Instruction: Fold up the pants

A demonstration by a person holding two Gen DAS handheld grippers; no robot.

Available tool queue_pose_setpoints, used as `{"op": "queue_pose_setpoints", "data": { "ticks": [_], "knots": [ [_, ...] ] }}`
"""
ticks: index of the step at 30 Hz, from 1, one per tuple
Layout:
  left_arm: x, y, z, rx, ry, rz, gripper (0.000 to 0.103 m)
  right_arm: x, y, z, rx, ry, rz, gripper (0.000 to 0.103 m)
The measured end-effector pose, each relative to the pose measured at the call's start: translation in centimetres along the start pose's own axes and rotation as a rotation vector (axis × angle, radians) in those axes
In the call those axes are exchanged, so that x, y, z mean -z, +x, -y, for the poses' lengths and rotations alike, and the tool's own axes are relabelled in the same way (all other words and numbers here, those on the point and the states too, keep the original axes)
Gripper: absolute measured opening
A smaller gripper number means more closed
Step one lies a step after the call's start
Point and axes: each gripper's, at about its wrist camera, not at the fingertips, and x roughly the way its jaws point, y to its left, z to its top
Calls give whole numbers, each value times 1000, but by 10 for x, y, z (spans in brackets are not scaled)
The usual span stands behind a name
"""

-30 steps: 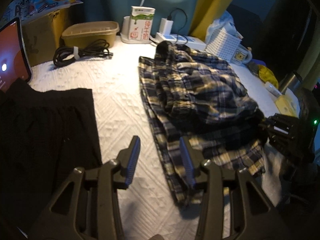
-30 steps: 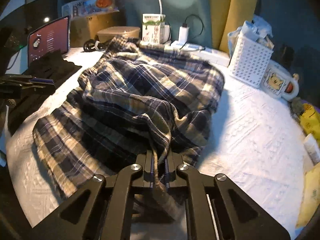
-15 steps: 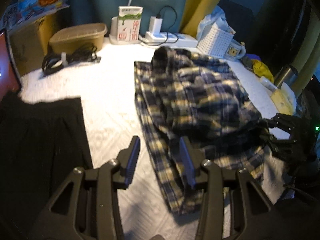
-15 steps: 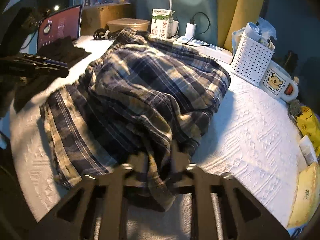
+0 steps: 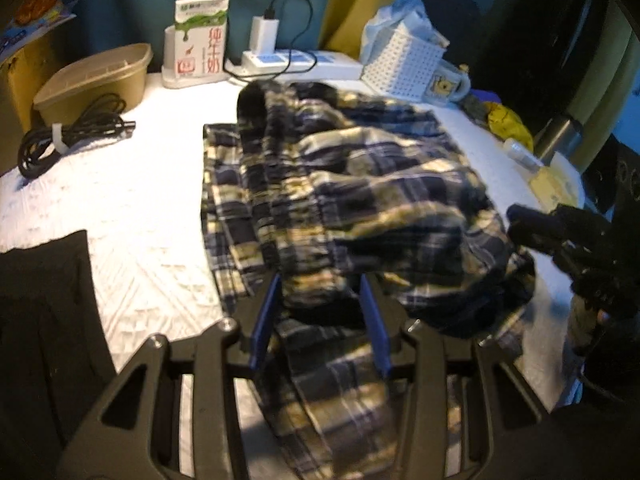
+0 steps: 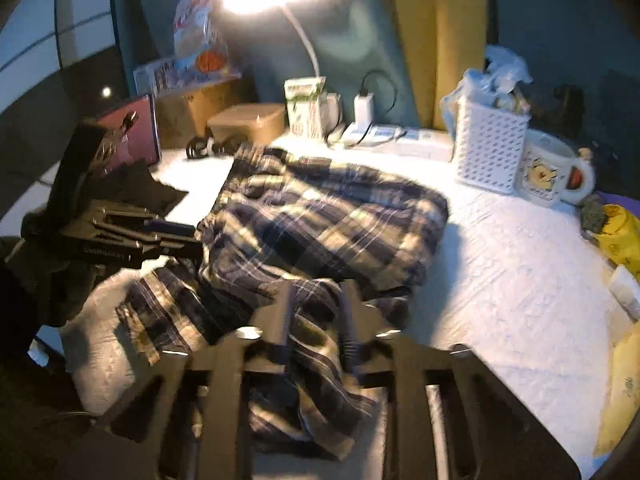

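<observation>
Left tongs point(image 5: 320, 312) apart, plaid pants point(image 5: 340, 184) bunched between pads, unpinched. Right tongs point(image 6: 316, 312) closing around near cloth edge; clamp unclear through blur. Pants heaped ahead on white worktop point(image 5: 132, 200): rough half-fold done, smoothing and final folds left.

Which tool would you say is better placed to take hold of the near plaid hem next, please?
Probably the right tool: its jaws are closing with the plaid pants bunched between them. The left tool stands open over the cloth, gripping nothing.
</observation>
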Motion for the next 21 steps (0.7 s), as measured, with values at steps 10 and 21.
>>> {"op": "queue_pose_setpoints", "data": {
  "ticks": [10, 21],
  "knots": [
    [22, -13, -12, -71, 3, -41, 37, 15, 43, -22, 39, -13, -120, 16],
    [53, -49, 4, 4, -41, 5, 37, 37, 8, -35, 50, -91, -134, 24]
  ]
}}
